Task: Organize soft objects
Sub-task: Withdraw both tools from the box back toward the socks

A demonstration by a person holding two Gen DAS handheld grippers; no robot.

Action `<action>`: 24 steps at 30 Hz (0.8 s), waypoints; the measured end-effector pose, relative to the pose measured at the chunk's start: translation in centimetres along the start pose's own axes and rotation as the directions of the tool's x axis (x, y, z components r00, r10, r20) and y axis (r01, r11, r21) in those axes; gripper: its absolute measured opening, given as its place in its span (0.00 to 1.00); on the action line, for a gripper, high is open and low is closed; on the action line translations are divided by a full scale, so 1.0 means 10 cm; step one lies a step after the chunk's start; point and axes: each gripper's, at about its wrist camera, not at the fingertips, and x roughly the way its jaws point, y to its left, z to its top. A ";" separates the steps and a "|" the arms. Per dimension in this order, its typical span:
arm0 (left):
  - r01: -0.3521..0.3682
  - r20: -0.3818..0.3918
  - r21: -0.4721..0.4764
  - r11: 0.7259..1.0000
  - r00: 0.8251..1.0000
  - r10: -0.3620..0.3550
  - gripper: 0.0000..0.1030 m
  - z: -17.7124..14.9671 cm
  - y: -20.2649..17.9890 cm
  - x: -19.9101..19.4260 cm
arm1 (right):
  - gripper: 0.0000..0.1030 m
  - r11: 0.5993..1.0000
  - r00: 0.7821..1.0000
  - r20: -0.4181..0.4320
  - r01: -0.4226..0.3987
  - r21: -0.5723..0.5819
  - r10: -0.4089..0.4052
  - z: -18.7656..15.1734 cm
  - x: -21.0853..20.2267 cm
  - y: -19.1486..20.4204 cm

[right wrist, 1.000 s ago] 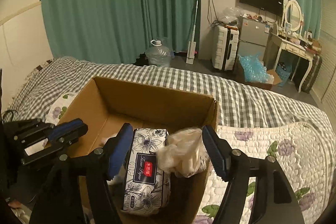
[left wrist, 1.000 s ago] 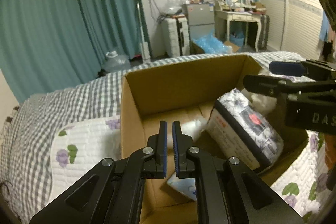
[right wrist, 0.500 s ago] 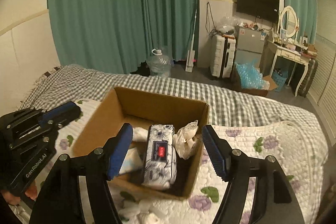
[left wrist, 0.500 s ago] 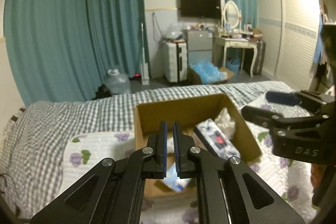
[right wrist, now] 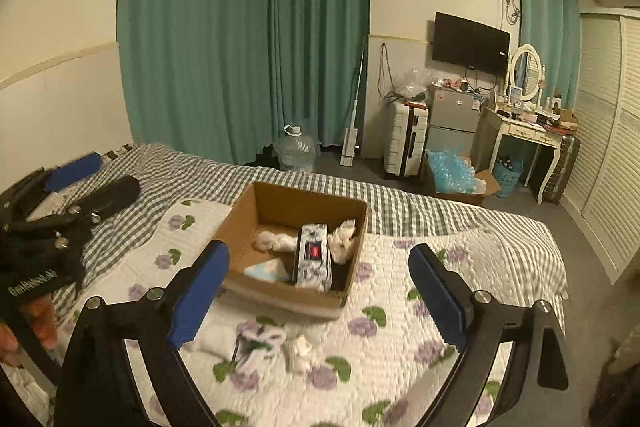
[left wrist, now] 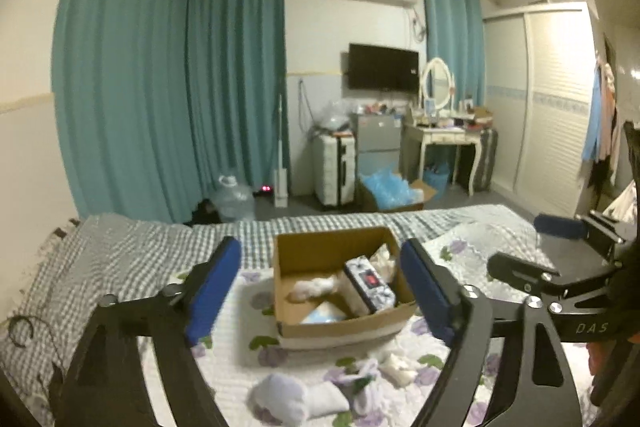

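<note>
Left gripper (left wrist: pixel 320 285) at lower centre of its view: jaws have just been opening, now spread wide, nothing between the pads. Framed between them, mid-picture, the cardboard box (left wrist: pixel 316 253) sits on the floral quilt (right wrist: pixel 400 339), holding a floral tissue pack (right wrist: pixel 313 255) and white soft bits. More white soft pieces (left wrist: pixel 298 401) lie loose on the quilt below the box. Right gripper (right wrist: pixel 318 291), lower centre of its view: just been opening too, splayed and empty.
</note>
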 end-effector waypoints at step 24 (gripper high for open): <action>-0.030 -0.275 -0.068 0.997 0.961 0.011 0.87 -1.32 0.19 0.31 | 0.99 0.999 0.989 -0.144 -0.038 0.018 0.040 -1.28 0.08 0.16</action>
